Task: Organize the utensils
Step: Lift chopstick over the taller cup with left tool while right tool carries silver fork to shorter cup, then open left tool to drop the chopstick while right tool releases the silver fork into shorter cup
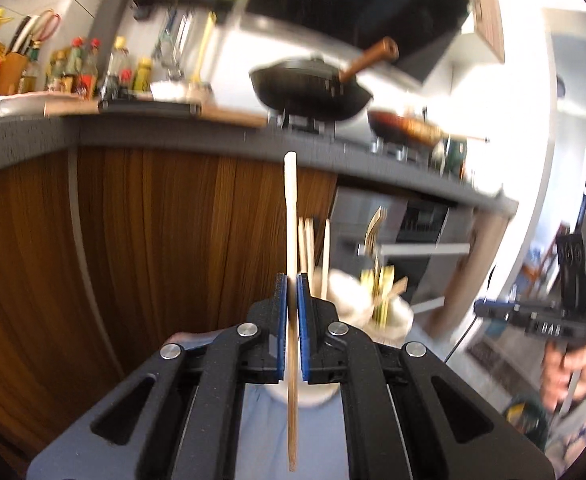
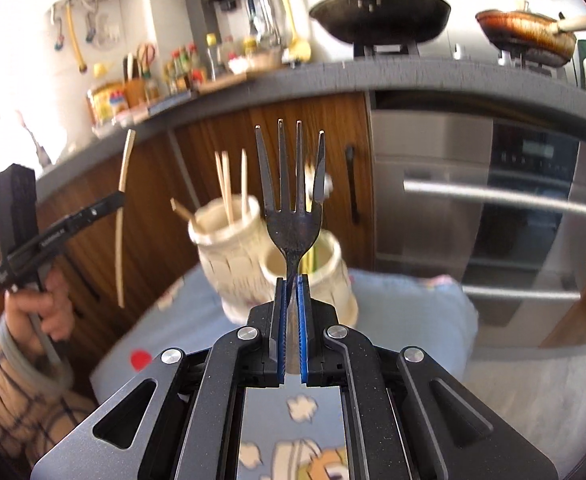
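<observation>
Mid-task, I'd judge. Left gripper [image 1: 291,304] clamps a chopstick [image 1: 291,216], right gripper [image 2: 291,300] clamps a fork [image 2: 291,188], both held up w/ tips upward. Far ahead: left cup [image 2: 229,236] has chopsticks, right cup [image 2: 325,264] forks. Both pieces still need dropping in.

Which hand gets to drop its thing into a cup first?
Probably the right gripper: its fork hangs almost right above the front cup. The left gripper holds its chopstick farther off.
</observation>
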Action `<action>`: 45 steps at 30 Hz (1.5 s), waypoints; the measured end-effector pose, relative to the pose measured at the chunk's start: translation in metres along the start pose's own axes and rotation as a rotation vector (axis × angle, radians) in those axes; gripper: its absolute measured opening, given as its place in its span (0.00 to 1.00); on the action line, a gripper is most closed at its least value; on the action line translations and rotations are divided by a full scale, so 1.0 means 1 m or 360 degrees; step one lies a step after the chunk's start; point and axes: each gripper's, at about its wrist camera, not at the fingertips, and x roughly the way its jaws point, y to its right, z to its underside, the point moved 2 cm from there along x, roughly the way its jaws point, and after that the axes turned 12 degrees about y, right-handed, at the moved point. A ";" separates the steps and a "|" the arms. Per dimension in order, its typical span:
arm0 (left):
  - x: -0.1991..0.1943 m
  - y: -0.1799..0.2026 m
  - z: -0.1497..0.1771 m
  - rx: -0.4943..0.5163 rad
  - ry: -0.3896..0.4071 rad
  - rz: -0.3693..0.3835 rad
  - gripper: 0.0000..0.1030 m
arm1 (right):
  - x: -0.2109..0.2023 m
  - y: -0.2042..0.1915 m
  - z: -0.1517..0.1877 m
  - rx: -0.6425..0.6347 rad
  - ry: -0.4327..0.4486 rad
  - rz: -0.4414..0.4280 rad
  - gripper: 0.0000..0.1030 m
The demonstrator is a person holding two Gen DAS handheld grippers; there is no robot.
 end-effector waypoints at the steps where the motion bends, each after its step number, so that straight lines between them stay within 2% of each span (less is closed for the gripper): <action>1: 0.001 0.001 -0.005 -0.0019 0.0035 0.0003 0.05 | 0.001 -0.002 -0.006 0.0001 0.0029 0.0001 0.06; 5: 0.013 0.003 -0.020 -0.0079 0.0196 0.0018 0.05 | 0.010 -0.010 -0.022 -0.0001 0.0128 0.0007 0.06; 12: 0.036 0.000 -0.034 -0.0162 0.0379 0.0034 0.05 | 0.032 -0.006 -0.040 0.0018 0.0264 0.0041 0.06; 15: 0.046 0.002 -0.038 -0.0155 0.0431 0.0048 0.05 | 0.042 -0.006 -0.043 -0.0020 0.0261 0.0067 0.06; 20: 0.065 0.007 -0.033 -0.0154 0.0480 0.0089 0.05 | 0.063 -0.012 -0.035 -0.0094 0.0178 0.0087 0.06; 30: 0.094 0.012 0.011 -0.0090 0.0262 0.0061 0.05 | 0.087 -0.022 -0.007 -0.0207 0.0006 0.0124 0.06; 45: 0.101 0.017 0.051 0.0019 0.0007 -0.0007 0.05 | 0.107 -0.015 0.010 -0.0128 -0.0116 0.0118 0.06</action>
